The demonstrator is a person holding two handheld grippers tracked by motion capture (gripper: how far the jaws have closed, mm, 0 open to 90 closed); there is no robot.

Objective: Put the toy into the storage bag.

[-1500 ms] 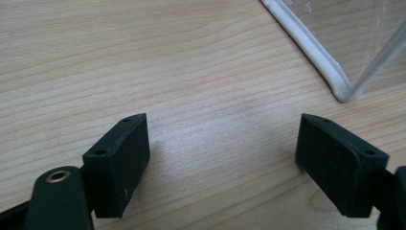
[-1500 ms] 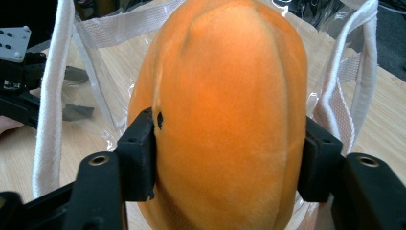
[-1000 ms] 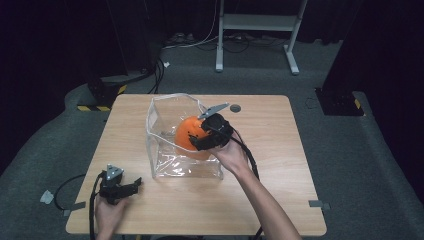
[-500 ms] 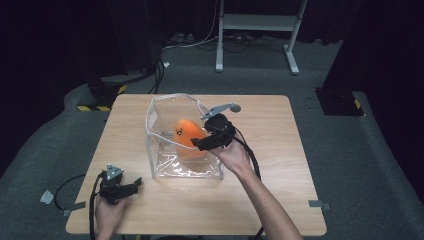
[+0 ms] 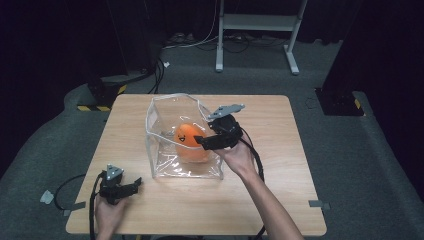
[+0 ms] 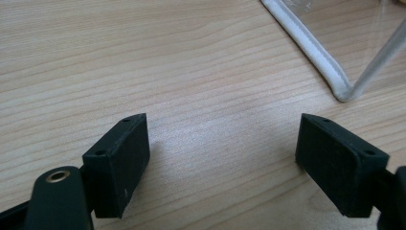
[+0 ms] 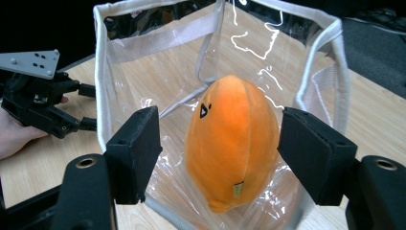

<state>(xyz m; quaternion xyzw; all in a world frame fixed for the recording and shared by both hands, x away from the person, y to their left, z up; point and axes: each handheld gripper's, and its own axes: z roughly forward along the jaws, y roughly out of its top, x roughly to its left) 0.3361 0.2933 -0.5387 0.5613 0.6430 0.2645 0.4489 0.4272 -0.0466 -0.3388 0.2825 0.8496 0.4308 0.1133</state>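
Lying inside clear bag [image 7: 316, 62], orange plush [image 7: 232, 139], long axis pointing away between spread, empty right gripper [image 7: 220, 158] fingers; left gripper [image 6: 222, 163] fingers gaping over bare surface [image 6: 143, 62].

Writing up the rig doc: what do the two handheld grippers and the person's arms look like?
Both the left gripper and right gripper are black, each with two blocky rectangular jaws with small screw holes, a grey three-cornered plate on top and a trailing black cable. A brass-coloured eyelet sits near each jaw base. Forearms bare, no sleeves visible.
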